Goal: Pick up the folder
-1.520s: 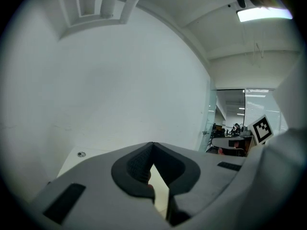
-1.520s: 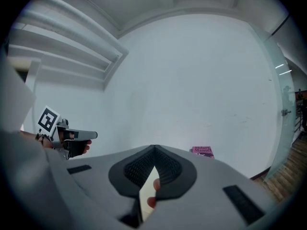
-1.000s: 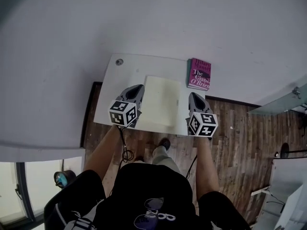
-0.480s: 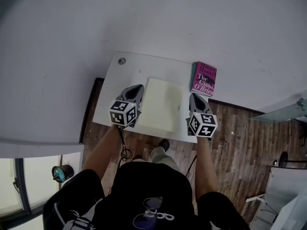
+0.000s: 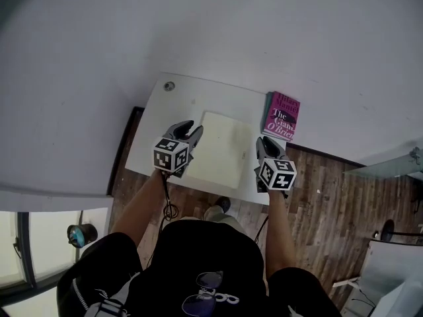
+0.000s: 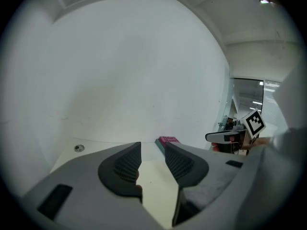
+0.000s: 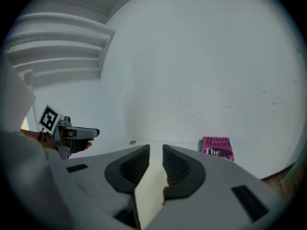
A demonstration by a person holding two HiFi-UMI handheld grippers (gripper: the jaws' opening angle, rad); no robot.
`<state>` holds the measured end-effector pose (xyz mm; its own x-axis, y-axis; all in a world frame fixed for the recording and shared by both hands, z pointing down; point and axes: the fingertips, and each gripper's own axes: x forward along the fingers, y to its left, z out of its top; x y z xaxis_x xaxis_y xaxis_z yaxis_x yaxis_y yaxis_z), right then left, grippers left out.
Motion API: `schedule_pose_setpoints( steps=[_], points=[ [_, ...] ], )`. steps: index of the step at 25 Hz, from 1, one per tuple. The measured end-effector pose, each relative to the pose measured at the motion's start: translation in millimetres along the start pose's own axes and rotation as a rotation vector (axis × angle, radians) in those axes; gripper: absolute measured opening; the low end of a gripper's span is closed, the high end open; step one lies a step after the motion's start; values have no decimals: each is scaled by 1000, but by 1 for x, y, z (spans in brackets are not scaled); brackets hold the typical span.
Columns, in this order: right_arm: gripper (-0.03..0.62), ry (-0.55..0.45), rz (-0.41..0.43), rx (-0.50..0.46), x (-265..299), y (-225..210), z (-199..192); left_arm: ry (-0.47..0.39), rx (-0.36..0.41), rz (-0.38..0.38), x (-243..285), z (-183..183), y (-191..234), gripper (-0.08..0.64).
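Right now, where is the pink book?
In the head view, the book lies at the table's far right corner, just right of the folder.

left gripper (image 5: 190, 129): jaws apart, just been opening; folder (image 5: 221, 147) shows through the gap, pads not on it
right gripper (image 5: 268, 142): narrow gap, just been opening; same, no grip
arms: both forearms reach forward, grippers side by side, noses tilted down

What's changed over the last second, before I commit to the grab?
Both grippers' jaws have just been opening: the left gripper wider, the right gripper only slightly. The folder shows in each gap, but neither clamps it. Folder, book and table lie as before, a gripper at each side of the folder.
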<state>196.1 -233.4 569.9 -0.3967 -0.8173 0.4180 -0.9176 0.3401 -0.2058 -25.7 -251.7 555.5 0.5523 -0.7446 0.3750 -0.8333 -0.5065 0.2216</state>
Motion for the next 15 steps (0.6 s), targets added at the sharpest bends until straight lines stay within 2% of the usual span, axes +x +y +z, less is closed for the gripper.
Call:
schedule_pose_setpoints(
  steps=[2,4,10,15],
  points=[
    [143,44,39,22,8,-4,-13,27,-26,2,8,-13,3,184],
    [179,83,71,37,15,-8,-26,49,-56,4,14,-26,5,202],
    [229,172,129,49,27,-20,-61,126,-116,19,26,-68,10,254],
    [240,208,164,68,37,-22,-82,169,-154,27,36,-92,19,287]
  ],
)
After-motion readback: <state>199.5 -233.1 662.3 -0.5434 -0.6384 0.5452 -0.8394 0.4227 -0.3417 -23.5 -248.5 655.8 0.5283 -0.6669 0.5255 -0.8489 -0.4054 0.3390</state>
